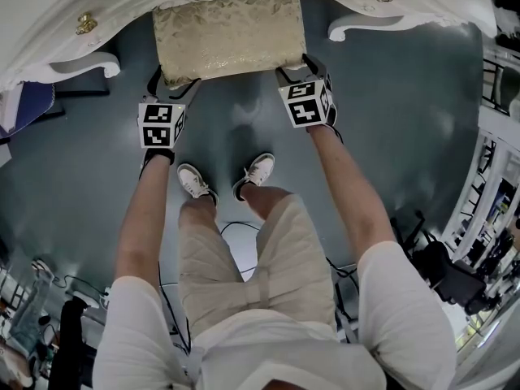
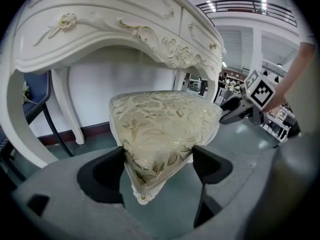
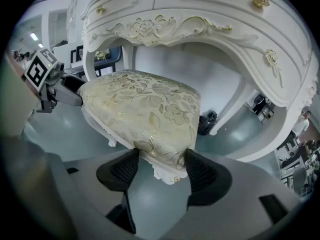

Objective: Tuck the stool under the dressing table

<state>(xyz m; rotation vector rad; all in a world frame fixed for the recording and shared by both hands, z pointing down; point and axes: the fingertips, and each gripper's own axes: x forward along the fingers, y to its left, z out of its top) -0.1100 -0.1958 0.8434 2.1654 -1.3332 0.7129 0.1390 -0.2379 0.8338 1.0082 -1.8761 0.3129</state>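
One stool (image 1: 229,35): upholstered in gold-leaf brocade with a white carved frame. It stands at the front of the dressing table (image 1: 106,6), centred on the arched knee opening. Its far edge sits at or just under the table's front rail, and most of the seat projects out in front.
Left gripper (image 2: 157,164): closed on the stool's near-left corner, the corner farthest from the dressing table on that side. Both black pads press the cushion edge.
Right gripper (image 3: 157,169): closed on the near-right corner in the same way. A pad bears on each side of the cushion and the carved corner of the frame hangs between them.
Dressing table legs: the white front leg (image 3: 235,109) and its mate stand either side of the opening. The stool lies between them with space on both sides.
Floor (image 1: 390,136): grey and bare within the knee opening, as far as the views show.
Person: both shoes (image 1: 195,181) are planted behind the stool, on the side away from the dressing table.
Done: stool aligned with the opening and held at two corners, with its leading edge at the rail.
Left: judged as most of the travel. The seat must go in under the dressing table until its near edge reaches the front rail, and both grippers must then let go.
Caution: uneven pushing could swing a corner into a table leg.
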